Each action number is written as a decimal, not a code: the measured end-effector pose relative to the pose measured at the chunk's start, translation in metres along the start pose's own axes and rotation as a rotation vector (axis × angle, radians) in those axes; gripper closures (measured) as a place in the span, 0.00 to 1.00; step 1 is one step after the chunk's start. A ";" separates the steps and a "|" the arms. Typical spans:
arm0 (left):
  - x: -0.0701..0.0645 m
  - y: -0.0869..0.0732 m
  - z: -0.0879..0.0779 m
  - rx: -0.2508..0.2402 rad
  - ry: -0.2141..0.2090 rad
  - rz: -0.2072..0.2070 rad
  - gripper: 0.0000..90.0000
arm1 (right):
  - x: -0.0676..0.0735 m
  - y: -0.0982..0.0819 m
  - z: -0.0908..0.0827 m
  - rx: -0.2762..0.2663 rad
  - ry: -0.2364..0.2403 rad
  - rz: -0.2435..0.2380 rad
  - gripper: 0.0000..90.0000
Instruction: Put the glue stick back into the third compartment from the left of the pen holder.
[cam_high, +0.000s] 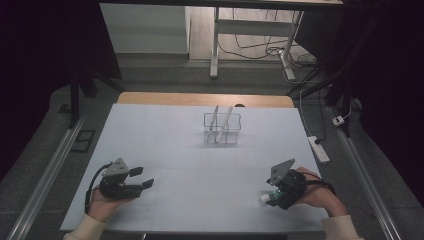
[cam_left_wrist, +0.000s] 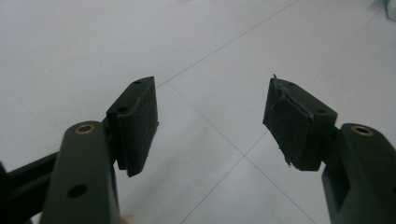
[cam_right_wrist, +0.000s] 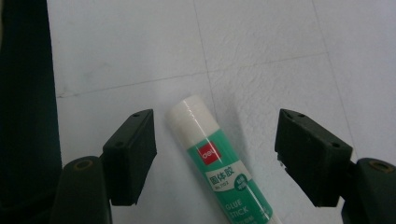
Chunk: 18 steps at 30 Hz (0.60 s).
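Between my right gripper's (cam_right_wrist: 215, 156) black jaws lies the glue stick (cam_right_wrist: 219, 163), flat on the white tabletop (cam_right_wrist: 261, 51), its white cap end pointing away from the camera and its green label facing up. Those jaws stand spread, one on each side of the tube, and neither pad touches it. I judge the step in hand to be the pickup of this stick. To do it well, I want the pads to close across the round body at the label rather than on the cap, which might pull off or let the tube pivot. The stick lies a little skewed between the jaws, so I should roll the wrist slightly to square them to it, then lower until the pads sit at mid-height, otherwise the tube may squirt out as they close.

From the high view, the right gripper (cam_high: 274, 196) sits low at the near right of the tabletop, tilted down toward the stick (cam_high: 267, 197), with the hand behind it. My left gripper (cam_high: 142, 177) rests at the near left, jaws spread with nothing between them, pointing across the surface. A clear organizer (cam_high: 222, 128) with compartments stands well apart, toward the far side.
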<state>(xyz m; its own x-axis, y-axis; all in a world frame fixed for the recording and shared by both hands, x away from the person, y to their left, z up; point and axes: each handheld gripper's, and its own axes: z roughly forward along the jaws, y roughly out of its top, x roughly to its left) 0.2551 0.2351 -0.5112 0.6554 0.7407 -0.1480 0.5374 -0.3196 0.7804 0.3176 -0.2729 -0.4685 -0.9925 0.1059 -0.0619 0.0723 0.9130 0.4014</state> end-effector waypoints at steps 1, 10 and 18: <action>0.000 0.000 0.000 0.000 0.000 0.000 0.39 | 0.000 0.000 0.001 -0.002 -0.001 -0.003 0.32; 0.001 -0.001 0.000 -0.001 -0.015 -0.012 0.39 | 0.000 -0.004 0.004 0.021 0.000 -0.019 0.33; 0.002 -0.002 0.001 0.004 -0.018 -0.011 0.39 | 0.002 -0.005 0.015 0.063 0.017 -0.041 0.39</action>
<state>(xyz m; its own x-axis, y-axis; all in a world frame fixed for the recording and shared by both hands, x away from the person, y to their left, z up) 0.2560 0.2361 -0.5136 0.6587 0.7335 -0.1674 0.5469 -0.3139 0.7761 0.3169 -0.2709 -0.4844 -0.9962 0.0616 -0.0612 0.0371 0.9395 0.3406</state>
